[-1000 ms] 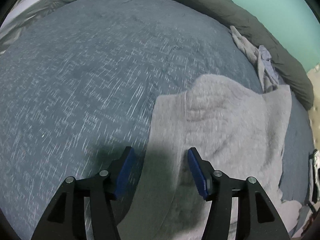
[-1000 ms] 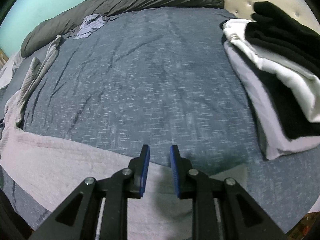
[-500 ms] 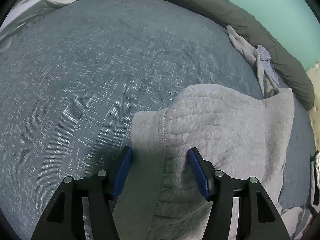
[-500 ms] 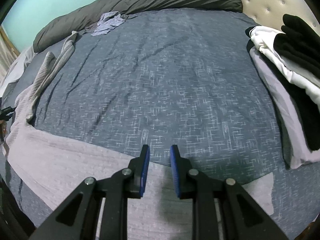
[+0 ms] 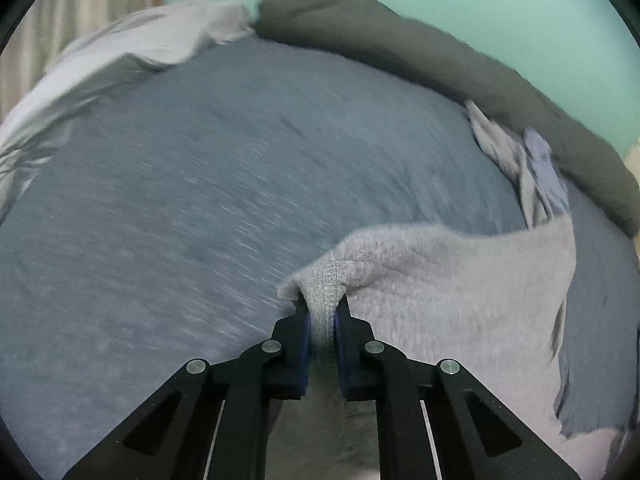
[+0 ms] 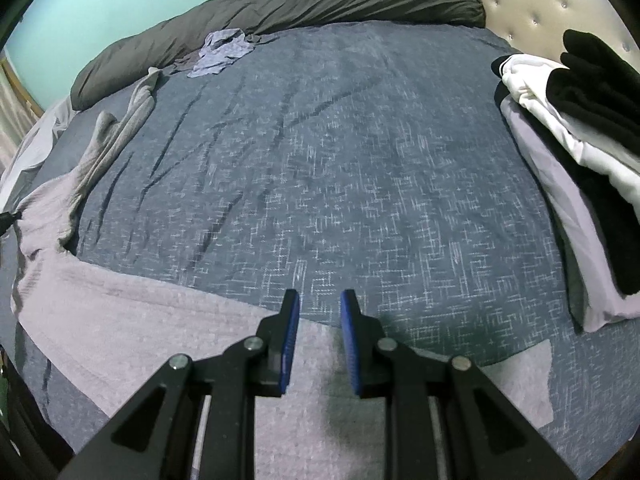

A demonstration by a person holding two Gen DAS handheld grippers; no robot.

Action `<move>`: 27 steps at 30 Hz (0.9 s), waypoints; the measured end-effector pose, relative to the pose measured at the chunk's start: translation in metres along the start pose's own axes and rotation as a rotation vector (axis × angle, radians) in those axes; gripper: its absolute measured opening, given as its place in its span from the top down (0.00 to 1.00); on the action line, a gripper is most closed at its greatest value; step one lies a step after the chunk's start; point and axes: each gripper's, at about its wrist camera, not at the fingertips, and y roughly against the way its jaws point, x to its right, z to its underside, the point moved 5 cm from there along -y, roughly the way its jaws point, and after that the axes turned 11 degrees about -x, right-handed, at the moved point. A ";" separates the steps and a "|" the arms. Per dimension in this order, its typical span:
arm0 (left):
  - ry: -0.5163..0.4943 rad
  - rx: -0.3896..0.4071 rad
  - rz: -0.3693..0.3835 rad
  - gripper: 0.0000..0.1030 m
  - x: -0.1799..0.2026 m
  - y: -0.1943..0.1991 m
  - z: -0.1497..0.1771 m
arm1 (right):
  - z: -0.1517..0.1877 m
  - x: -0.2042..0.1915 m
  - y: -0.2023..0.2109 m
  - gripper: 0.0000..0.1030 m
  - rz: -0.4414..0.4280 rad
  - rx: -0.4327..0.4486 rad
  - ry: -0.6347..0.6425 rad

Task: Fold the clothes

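A light grey knitted garment (image 5: 440, 300) lies spread on the blue patterned bedspread (image 5: 200, 200). My left gripper (image 5: 322, 308) has its jaws closing on the garment's ribbed hem, which is bunched between the blue pads and lifted off the bed. In the right wrist view the same garment (image 6: 140, 320) stretches from the left across the bottom, one sleeve trailing away up the bed. My right gripper (image 6: 320, 300) hovers over the garment's far edge, its jaws a narrow gap apart with nothing pinched between them.
A stack of folded black, white and grey clothes (image 6: 580, 128) sits at the right. A rolled dark grey duvet (image 6: 280, 4) lines the far side, with a crumpled blue garment (image 6: 224, 50) beside it. A white sheet (image 5: 140, 40) lies at the left corner, and a tufted headboard (image 6: 528, 4) stands behind.
My left gripper's jaws closed on the grey garment's hem and lifted it off the bed. The right gripper's view shifted slightly, and its jaws kept the same narrow gap.
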 end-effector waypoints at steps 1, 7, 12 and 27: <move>0.011 0.004 -0.013 0.90 -0.009 0.004 -0.003 | 0.000 0.000 0.001 0.80 -0.002 0.004 -0.001; 0.033 -0.050 -0.036 0.88 -0.026 -0.013 -0.007 | 0.004 0.000 -0.002 0.80 0.001 -0.008 -0.005; 0.050 -0.126 -0.055 0.69 -0.021 -0.046 0.004 | 0.003 -0.007 -0.002 0.80 0.010 -0.021 0.017; 0.007 0.048 -0.003 0.44 0.025 0.010 0.035 | -0.080 -0.101 -0.036 0.71 -0.077 -0.054 0.067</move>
